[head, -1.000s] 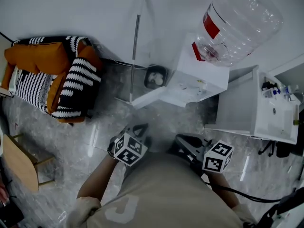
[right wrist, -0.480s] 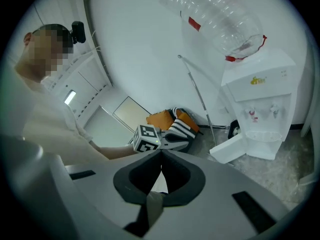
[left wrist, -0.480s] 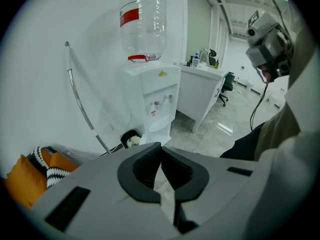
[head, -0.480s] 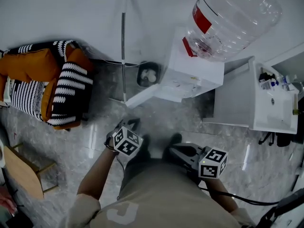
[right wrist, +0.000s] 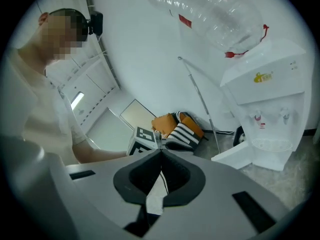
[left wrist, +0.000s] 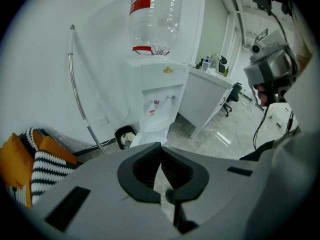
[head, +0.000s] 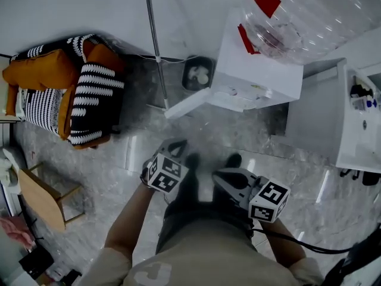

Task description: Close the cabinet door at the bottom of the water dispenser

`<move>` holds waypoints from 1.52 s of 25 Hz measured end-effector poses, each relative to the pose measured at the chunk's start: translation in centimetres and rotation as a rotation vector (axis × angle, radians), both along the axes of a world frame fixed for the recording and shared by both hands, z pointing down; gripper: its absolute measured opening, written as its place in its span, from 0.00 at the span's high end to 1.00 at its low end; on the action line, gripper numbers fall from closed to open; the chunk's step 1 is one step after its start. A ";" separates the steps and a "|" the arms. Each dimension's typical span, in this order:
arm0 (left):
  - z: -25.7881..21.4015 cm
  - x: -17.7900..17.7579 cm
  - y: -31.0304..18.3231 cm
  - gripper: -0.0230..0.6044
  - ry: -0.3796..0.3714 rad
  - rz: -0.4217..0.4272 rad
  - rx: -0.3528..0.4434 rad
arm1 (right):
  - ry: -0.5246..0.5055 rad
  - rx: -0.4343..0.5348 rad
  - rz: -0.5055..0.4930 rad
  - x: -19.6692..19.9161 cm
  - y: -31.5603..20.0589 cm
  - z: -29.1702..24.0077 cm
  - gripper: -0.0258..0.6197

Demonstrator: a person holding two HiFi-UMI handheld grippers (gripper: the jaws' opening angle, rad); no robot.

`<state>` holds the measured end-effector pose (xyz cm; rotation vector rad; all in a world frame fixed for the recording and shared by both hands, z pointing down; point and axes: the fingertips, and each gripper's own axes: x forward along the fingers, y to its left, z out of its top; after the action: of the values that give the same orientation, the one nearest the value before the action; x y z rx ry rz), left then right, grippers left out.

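Note:
The white water dispenser (head: 262,70) stands against the wall with a clear bottle (head: 303,16) on top. Its bottom cabinet door (head: 190,105) is swung out to the left over the floor. In the left gripper view the dispenser (left wrist: 157,99) is straight ahead, with the door (left wrist: 140,138) just above my jaws. In the right gripper view the dispenser (right wrist: 270,109) and door (right wrist: 235,156) are to the right. My left gripper (head: 177,145) and right gripper (head: 219,174) hang in front of the person's body, short of the door. Both are shut and hold nothing.
A small dark bin (head: 197,76) sits in the corner beside the dispenser, next to a leaning metal pole (head: 156,46). An orange chair with striped cushions (head: 65,94) is at the left, a wooden stool (head: 41,201) nearer. A white counter (head: 321,124) flanks the dispenser's right.
Both grippers have sunk a little toward the floor and stayed shut. The head view has shifted, so the dispenser now sits higher and larger in it. The door stands as before.

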<state>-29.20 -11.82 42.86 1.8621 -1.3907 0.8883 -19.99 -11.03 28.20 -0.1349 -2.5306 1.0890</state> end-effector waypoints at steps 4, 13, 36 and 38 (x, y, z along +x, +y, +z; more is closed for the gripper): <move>3.5 -0.9 0.6 0.98 -0.019 -0.047 -0.046 | -0.025 -0.037 -0.015 -0.9 -1.6 2.1 0.94; 10.0 -2.4 0.4 0.98 -0.027 -0.070 -0.074 | 0.031 -0.076 0.014 -0.4 -1.8 8.3 0.94; 22.3 -10.2 0.3 0.98 -0.118 -0.125 -0.005 | 0.086 -0.247 0.005 -2.0 6.3 20.3 0.94; 22.7 -10.5 0.0 0.98 -0.118 -0.135 0.009 | 0.093 -0.261 0.003 -1.8 6.7 20.6 0.94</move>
<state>-39.71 -11.77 65.54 1.7238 -1.5740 0.9375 -21.80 -4.35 48.81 -0.1466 -2.2992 1.3900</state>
